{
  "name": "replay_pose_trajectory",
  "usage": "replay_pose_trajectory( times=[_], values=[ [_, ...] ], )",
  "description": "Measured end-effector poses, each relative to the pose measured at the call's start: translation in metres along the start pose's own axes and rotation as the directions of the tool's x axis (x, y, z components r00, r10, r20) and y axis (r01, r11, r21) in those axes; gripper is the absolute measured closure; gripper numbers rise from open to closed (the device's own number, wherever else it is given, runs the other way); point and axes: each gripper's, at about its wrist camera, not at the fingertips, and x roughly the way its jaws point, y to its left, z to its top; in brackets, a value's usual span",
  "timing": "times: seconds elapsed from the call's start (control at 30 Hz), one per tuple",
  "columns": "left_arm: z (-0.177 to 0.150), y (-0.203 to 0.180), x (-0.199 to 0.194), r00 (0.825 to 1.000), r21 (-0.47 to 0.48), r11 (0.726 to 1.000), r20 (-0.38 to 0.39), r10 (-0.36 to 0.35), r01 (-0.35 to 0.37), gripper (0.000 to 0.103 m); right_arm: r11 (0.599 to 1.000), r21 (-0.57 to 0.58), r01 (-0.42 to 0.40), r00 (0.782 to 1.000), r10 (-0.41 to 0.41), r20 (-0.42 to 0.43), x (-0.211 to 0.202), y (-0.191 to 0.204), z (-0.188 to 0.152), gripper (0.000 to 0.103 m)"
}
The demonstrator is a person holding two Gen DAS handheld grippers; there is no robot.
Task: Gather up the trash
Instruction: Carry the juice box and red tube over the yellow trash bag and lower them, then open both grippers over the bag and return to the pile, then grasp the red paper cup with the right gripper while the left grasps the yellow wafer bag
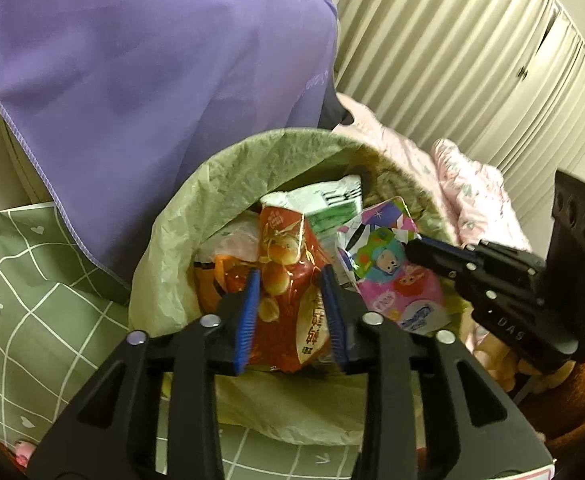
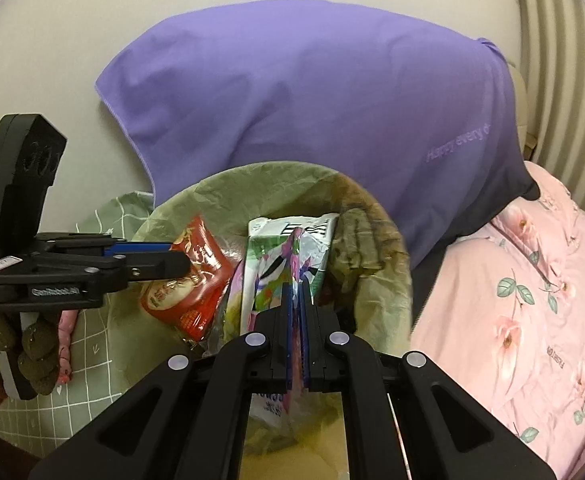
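A bin lined with a pale green bag (image 1: pixel 228 184) (image 2: pixel 220 184) stands below both grippers and holds several wrappers. My left gripper (image 1: pixel 290 276) (image 2: pixel 180 258) hangs over its opening, jaws parted, with a red snack bag (image 1: pixel 288 280) (image 2: pixel 196 280) loose between the blue pads. My right gripper (image 2: pixel 297 288) (image 1: pixel 416 248) is shut on a pink and multicoloured cartoon wrapper (image 2: pixel 288 256) (image 1: pixel 392 280) held over the bin's right half. A green and white packet (image 1: pixel 332 204) (image 2: pixel 268 240) lies deeper inside.
A purple cloth (image 1: pixel 152 80) (image 2: pixel 312 100) hangs right behind the bin. A pink floral quilt (image 2: pixel 532 300) lies to the right, a green grid-pattern sheet (image 1: pixel 32 300) to the left. Ribbed pale slats (image 1: pixel 472 60) stand at the back right. A gloved hand (image 2: pixel 36 344) holds the left gripper.
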Motion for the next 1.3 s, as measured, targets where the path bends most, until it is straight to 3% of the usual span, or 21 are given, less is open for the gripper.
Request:
replay_pose_trajectory(
  times=[0.07, 0.13, 0.2, 0.27, 0.47, 0.57, 0.63, 0.73, 0.83, 0.97, 1.1, 1.13, 1.2, 1.3],
  values=[
    [0.001, 0.0, -0.006, 1.0, -0.008, 1.0, 0.025, 0.0, 0.0, 0.064, 1.0, 0.018, 0.014, 1.0, -0.014, 0.021, -0.006, -0.004, 0.001, 0.096],
    [0.0, -0.002, -0.014, 0.999, -0.015, 1.0, 0.05, 0.001, 0.0, 0.049, 0.999, 0.03, 0.034, 0.999, -0.035, 0.03, -0.01, -0.007, 0.002, 0.093],
    [0.0, -0.003, -0.022, 0.997, -0.021, 1.0, 0.077, -0.003, 0.005, 0.043, 0.999, 0.028, 0.045, 0.998, -0.046, 0.032, -0.014, -0.009, 0.003, 0.074],
    [-0.001, -0.006, -0.03, 0.996, -0.027, 1.0, 0.094, 0.002, 0.001, 0.041, 0.999, 0.025, 0.041, 0.999, -0.041, 0.033, -0.017, -0.008, 0.003, 0.071],
    [-0.015, -0.001, -0.061, 0.98, -0.085, 0.992, 0.167, 0.109, -0.096, 0.039, 0.999, 0.005, 0.047, 0.997, -0.047, 0.053, -0.025, 0.003, 0.007, 0.071],
    [-0.029, 0.007, -0.084, 0.955, -0.126, 0.975, 0.214, 0.205, -0.181, 0.037, 0.999, -0.014, 0.033, 0.997, -0.032, 0.075, -0.027, 0.018, 0.011, 0.071],
    [-0.044, 0.012, -0.1, 0.926, -0.152, 0.954, 0.241, 0.29, -0.259, 0.037, 0.999, -0.032, 0.008, 0.995, -0.004, 0.095, -0.028, 0.031, 0.015, 0.071],
    [-0.073, 0.024, -0.125, 0.887, -0.177, 0.92, 0.256, 0.385, -0.349, 0.037, 0.996, -0.068, -0.055, 0.99, 0.063, 0.123, -0.028, 0.055, 0.02, 0.069],
    [-0.105, 0.045, -0.155, 0.863, -0.246, 0.89, 0.247, 0.441, -0.384, 0.037, 0.982, -0.12, -0.146, 0.98, 0.16, 0.118, -0.021, 0.084, 0.022, 0.063],
    [-0.15, 0.077, -0.201, 0.821, -0.382, 0.82, 0.218, 0.528, -0.427, 0.037, 0.95, -0.182, -0.255, 0.962, 0.268, 0.056, -0.004, 0.122, 0.018, 0.063],
    [-0.21, 0.107, -0.248, 0.721, -0.556, 0.654, 0.134, 0.68, -0.514, 0.037, 0.903, -0.236, -0.359, 0.932, 0.363, -0.028, 0.014, 0.16, 0.008, 0.063],
    [-0.227, 0.113, -0.258, 0.705, -0.606, 0.607, 0.104, 0.701, -0.514, 0.037, 0.892, -0.249, -0.378, 0.924, 0.379, -0.047, 0.018, 0.17, 0.006, 0.063],
    [-0.258, 0.12, -0.275, 0.692, -0.684, 0.533, 0.057, 0.72, -0.498, 0.037, 0.874, -0.27, -0.403, 0.914, 0.398, -0.075, 0.025, 0.185, 0.002, 0.063],
    [-0.287, 0.12, -0.287, 0.69, -0.732, 0.476, 0.011, 0.724, -0.487, 0.037, 0.849, -0.295, -0.437, 0.899, 0.424, -0.112, 0.035, 0.205, -0.003, 0.063]
  ],
)
